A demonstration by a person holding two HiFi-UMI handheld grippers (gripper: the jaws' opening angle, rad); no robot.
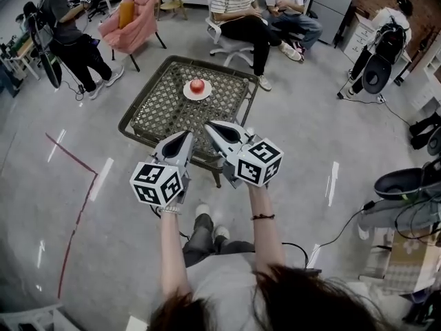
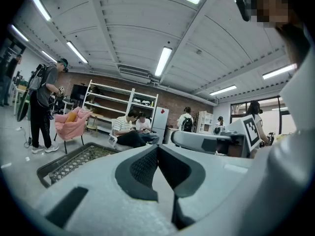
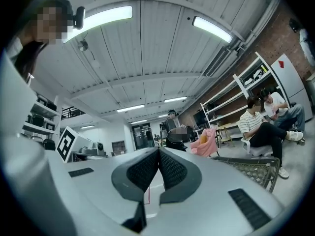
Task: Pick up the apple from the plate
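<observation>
A: Forearms (image 1: 265, 236) are being stretched forward; what is being held in the hands?
B: Left gripper (image 1: 187, 136) and right gripper (image 1: 212, 126), side by side, each with jaws being pressed together on nothing, near the table's (image 1: 148, 112) front edge.
A: Where is the apple (image 1: 197, 85) being shown?
B: On the plate (image 1: 188, 94), mid-table, well beyond both.

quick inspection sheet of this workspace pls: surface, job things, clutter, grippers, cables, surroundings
surface: low lattice-top table on a grey floor
job's things: apple sits on a white plate on the table, untouched
clutter: nothing seen on the table besides these
grippers: left gripper and right gripper both shut, fingers together and empty, held near the table's near edge, short of the plate
cables: a dark cable lies loose on the floor at right
surroundings: pink chair, two seated people, one standing person
</observation>
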